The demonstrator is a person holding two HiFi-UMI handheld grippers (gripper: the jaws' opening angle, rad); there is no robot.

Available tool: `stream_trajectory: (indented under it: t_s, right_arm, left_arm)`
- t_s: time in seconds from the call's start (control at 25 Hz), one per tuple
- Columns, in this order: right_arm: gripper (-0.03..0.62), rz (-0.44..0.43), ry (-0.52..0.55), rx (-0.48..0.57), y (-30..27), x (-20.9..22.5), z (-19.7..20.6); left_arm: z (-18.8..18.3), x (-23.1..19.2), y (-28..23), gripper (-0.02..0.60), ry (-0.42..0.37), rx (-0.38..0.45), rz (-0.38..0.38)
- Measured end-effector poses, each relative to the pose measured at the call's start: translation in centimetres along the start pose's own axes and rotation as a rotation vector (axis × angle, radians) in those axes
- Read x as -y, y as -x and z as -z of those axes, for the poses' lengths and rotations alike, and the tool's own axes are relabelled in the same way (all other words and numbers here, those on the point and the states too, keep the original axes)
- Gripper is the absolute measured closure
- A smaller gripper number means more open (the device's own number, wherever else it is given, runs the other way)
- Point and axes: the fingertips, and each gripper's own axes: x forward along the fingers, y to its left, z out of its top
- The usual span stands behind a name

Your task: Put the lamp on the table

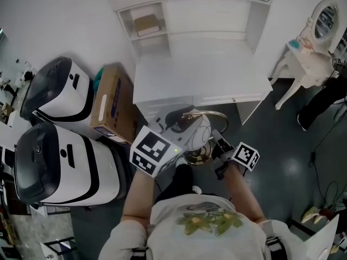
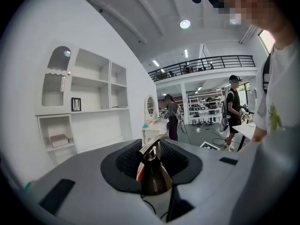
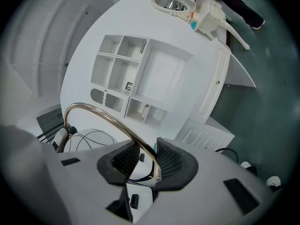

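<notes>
Evidently the lamp [image 1: 196,133] is not yet on the table [image 1: 200,77]: it hangs in mid-air just in front of the white desk's near edge, carried between both grippers. At far left stand two black-and-white machines [image 1: 54,167], then a cardboard box [image 1: 111,106] leaning beside the desk, both clear of the carrying path. The left gripper [image 2: 152,161] is clamped on the lamp's brass cone [image 2: 153,177], likely because that sturdy part takes the weight. Further right, the right gripper [image 3: 143,156] has its jaws set apart around the arched brass arm [image 3: 101,116], which lies against one pad rather than being squeezed (a steadying hold, it seems, to stop the white globe shade [image 3: 89,142] from swinging). At far right a small vanity with an oval mirror [image 1: 314,42] stands well apart.
</notes>
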Motion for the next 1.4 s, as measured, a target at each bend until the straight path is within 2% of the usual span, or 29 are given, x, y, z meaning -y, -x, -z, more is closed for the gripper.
stream_trajectory:
  t_s: [0.4,0.84,1.4]
  right_arm:
    - [0.464,0.016,-0.025,0.009,-5.2,0.9,-2.0]
    - [0.464,0.015,-0.021,0.051,-12.8,0.4,-5.9]
    - [0.464,0.023,-0.011,0.096,-20.1,0.2,-9.0]
  left_arm:
    - [0.7,-5.4,-2.9,0.446,0.013,-0.026,0.034]
    - [-0.4,-13.0,-6.2,0.446,-0.021,-0.012,0.063]
    - [-1.0,-20.5,-9.1,0.446,-0.035,0.012,0.105]
